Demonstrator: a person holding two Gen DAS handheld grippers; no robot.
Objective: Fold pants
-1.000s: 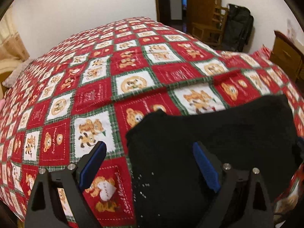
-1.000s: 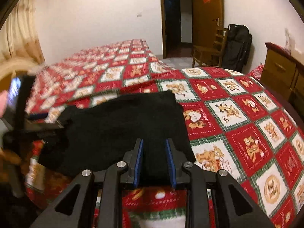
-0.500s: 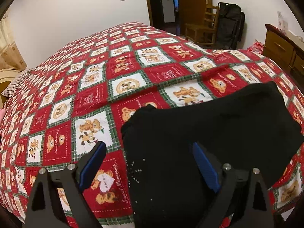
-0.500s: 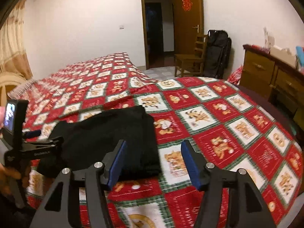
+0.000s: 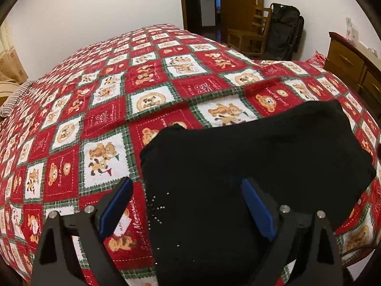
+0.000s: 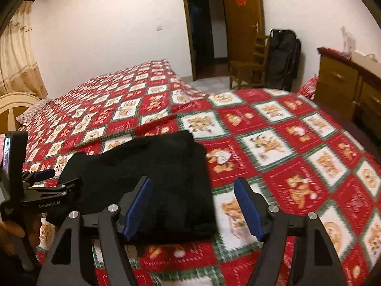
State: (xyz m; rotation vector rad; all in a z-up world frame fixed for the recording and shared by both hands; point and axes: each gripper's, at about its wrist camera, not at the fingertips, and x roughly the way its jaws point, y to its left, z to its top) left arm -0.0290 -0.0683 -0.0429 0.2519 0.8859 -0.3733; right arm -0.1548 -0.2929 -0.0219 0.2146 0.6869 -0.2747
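Looking at the pants [image 5: 250, 166]: they lie as a compact black bundle near the front edge of the bed, on the red teddy-bear quilt [image 5: 107, 109], and I judge the fold essentially done.

Left to right. My left gripper [image 5: 188, 209] hangs spread wide above the bundle's left edge, one blue pad over bare quilt, the other over black cloth; nothing pinched. In the right wrist view I see the same tool [image 6: 45, 178] side-on at the far left, parked at the bundle's left end, with a bit of my hand beneath it.

Middle: the bundle reads as a rough rectangle, layers stacked, right edge thick and rounded [image 6: 202, 190]. A few pale specks sit on the fabric near me (lint or studs, can't tell).

My right gripper [image 6: 193, 205] has just been opening and now stands wide, straddling the bundle's right edge: left pad over cloth, right pad over quilt. No fabric between the pads that's being pressed, so I read it as released.

What's left, as I judge it: maybe squaring the slightly uneven far-left corner and flattening. Chair, black bag and dresser at the back are irrelevant.
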